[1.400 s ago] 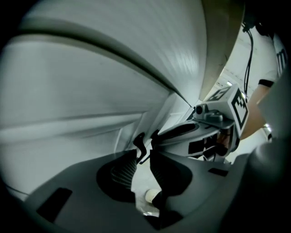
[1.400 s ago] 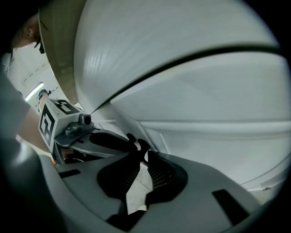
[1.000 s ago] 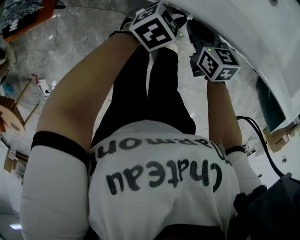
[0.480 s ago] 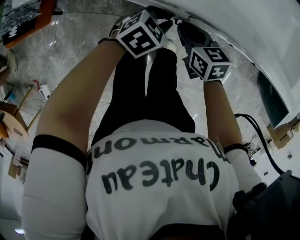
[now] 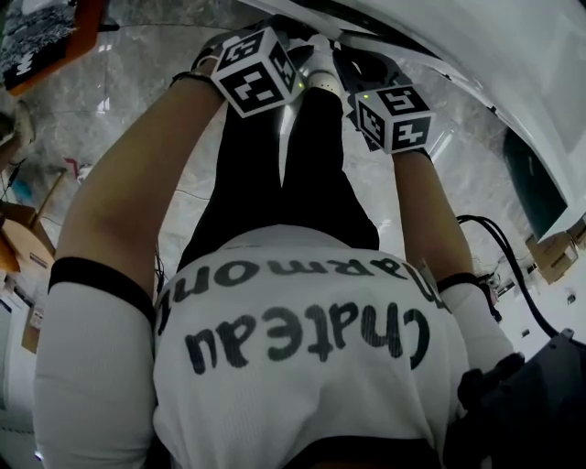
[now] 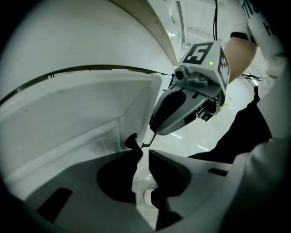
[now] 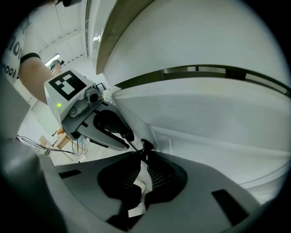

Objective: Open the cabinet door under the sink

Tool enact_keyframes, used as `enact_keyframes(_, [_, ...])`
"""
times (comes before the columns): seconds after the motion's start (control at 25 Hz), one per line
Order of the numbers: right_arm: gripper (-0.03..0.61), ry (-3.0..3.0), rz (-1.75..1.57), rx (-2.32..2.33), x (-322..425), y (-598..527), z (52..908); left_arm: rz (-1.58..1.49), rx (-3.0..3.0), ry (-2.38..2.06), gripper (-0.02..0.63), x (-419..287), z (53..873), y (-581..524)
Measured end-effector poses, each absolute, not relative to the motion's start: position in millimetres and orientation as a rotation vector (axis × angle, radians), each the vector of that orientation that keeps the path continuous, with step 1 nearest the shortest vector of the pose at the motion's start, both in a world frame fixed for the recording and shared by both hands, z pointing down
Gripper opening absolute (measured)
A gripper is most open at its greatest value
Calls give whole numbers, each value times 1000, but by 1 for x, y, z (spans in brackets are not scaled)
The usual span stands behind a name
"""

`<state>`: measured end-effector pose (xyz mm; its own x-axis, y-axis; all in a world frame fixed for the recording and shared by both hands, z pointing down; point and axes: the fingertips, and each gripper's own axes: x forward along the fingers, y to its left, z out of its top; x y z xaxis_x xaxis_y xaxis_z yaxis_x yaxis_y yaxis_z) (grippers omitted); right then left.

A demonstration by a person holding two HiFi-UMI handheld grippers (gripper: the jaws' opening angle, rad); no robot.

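Observation:
Two white cabinet doors hang under the white sink (image 5: 476, 46). In the left gripper view the left door (image 6: 82, 113) stands swung out, and its black knob (image 6: 132, 142) sits at the tips of my left gripper (image 6: 142, 152). The jaws are opening but still pinch the knob. In the right gripper view my right gripper (image 7: 144, 154) is shut on the right door's (image 7: 204, 118) black knob (image 7: 146, 145). Each gripper sees the other close beside it: the right gripper (image 6: 154, 129) and the left gripper (image 7: 128, 136). The head view shows only their marker cubes (image 5: 256, 71) (image 5: 394, 117); the jaws are hidden.
The person bends over, black trousers (image 5: 302, 174) right behind the grippers. Grey marble floor (image 5: 137, 119) lies below. A black cable (image 5: 504, 266) and cardboard boxes (image 5: 549, 261) are at the right, an orange-edged board (image 5: 55, 27) at top left.
Both marker cubes have slid left in the head view, staying close together. The arms followed them and the person's torso shifted slightly.

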<state>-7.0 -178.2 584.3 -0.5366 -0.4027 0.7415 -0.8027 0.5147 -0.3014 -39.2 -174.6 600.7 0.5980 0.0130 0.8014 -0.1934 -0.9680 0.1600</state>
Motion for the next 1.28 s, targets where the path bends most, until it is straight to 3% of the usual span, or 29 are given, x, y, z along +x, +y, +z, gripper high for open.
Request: enact_keyframes(1.28, [35, -2040, 724, 760, -6, -130, 590, 1537, 2563, -31, 61, -82, 612, -126])
